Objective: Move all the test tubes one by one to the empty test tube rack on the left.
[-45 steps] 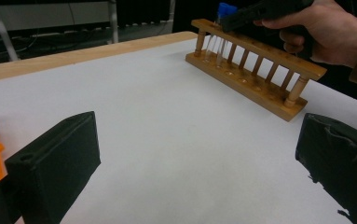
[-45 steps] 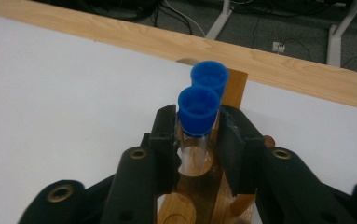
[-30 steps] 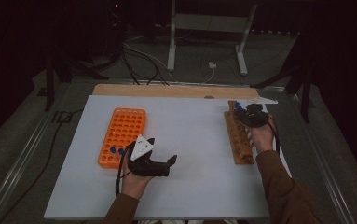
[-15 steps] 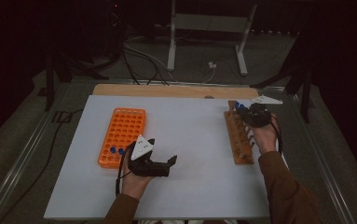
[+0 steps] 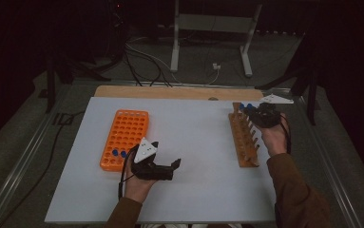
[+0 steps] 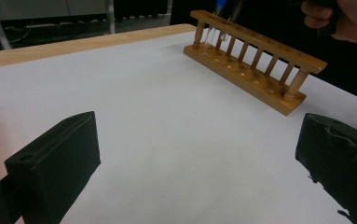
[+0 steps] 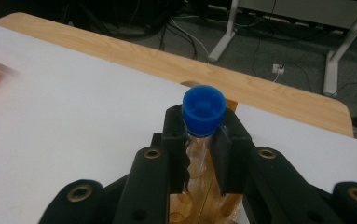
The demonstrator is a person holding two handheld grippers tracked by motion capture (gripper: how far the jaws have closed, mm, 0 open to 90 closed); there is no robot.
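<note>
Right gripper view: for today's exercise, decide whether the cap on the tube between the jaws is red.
No: the cap on the clear tube clamped by the right gripper is blue.

The high view is dim overall: the room behind the table sinks into near black, while the white table top [image 5: 194, 142] catches soft, even light from above and reads as a pale grey. Shadows under the orange rack [image 5: 125, 138] and the wooden rack [image 5: 244, 137] are faint and short. No hard glare shows anywhere. The left gripper view is slightly soft, and its near black jaws are out of focus. In the right gripper view the blue cap [image 7: 204, 110] is fairly sharp, while the floor behind and the orange rack at the left edge blur.
</note>
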